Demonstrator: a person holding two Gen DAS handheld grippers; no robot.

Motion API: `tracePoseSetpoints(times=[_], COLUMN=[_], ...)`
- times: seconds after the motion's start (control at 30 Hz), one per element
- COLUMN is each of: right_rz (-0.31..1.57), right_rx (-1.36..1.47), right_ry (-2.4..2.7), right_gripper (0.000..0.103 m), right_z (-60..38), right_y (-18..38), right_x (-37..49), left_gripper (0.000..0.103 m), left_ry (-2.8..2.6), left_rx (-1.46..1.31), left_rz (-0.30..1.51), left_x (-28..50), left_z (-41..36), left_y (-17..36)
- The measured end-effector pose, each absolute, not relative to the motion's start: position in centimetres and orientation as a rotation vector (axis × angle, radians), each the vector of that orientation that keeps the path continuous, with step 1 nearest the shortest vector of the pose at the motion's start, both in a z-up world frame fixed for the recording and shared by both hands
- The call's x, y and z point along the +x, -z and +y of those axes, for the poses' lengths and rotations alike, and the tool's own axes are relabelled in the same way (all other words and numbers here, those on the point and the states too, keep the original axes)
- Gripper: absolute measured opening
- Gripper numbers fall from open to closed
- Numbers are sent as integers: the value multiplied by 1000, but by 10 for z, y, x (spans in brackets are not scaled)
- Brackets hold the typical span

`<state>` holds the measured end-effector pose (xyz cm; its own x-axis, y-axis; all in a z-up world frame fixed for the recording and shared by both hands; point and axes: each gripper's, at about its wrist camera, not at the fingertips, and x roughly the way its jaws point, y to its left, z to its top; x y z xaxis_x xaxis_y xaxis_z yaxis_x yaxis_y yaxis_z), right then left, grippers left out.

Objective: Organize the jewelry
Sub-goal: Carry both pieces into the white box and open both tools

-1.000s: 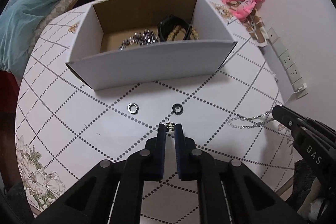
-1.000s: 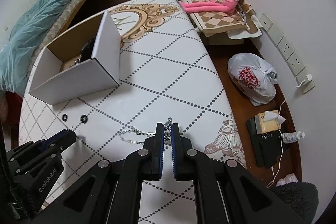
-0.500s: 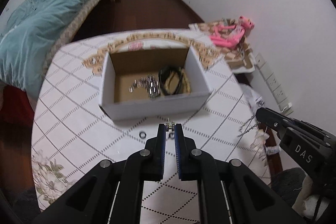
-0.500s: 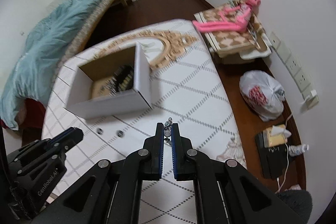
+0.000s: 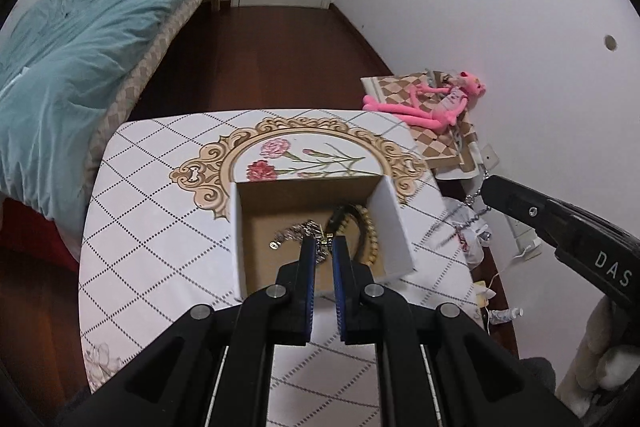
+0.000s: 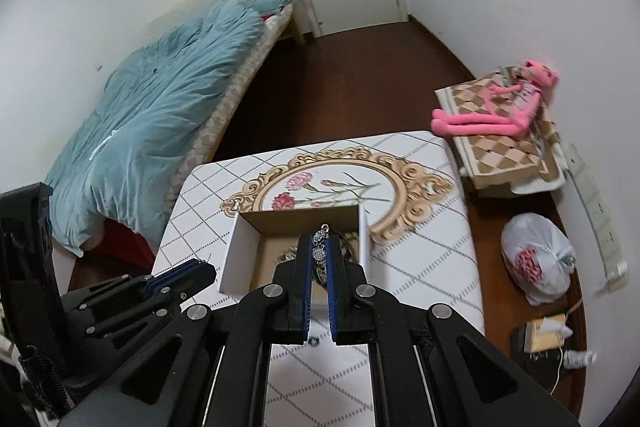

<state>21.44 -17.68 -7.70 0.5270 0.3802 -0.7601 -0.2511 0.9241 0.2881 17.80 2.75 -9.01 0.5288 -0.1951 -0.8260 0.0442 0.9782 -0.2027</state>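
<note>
An open white cardboard box [image 5: 390, 203] stands on the patterned table [image 5: 160, 227]; it also shows in the right wrist view [image 6: 240, 247]. Inside lie a silver chain [image 5: 294, 231], a black band and a bead bracelet [image 5: 370, 231]. My left gripper [image 5: 323, 243] is shut on a small gold earring [image 5: 325, 237], high above the box. My right gripper [image 6: 320, 243] is shut on a silver necklace pendant [image 6: 320, 247], also above the box. In the left wrist view the right gripper [image 5: 486, 189] shows at the right with the chain [image 5: 470, 217] hanging from it.
A bed with a teal quilt [image 5: 80, 59] lies left of the table. A pink plush toy [image 5: 432, 103] lies on a checkered box by the right wall. A white plastic bag [image 6: 538, 259] and small items sit on the wood floor at the right.
Both grippers have risen high off the table and moved forward over the box, each still holding its piece. The necklace chain has left the tabletop and now hangs from the right gripper.
</note>
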Motion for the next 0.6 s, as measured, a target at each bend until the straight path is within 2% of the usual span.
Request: tracePoseSetpoints(times=[0.4,0.6], right_rz=[1166,1285], right_rx=[177,139], right_ry=[-515,-549], right_gripper=[7,7], right_z=[-128,-105], right_y=[132,160], right_x=[304,330], left_gripper=[6,11], left_ry=[167,101], left_rx=[-261,-274], left_rz=[1156,1233], left_x=[221,229], left_z=[54,60], left_y=[131,141])
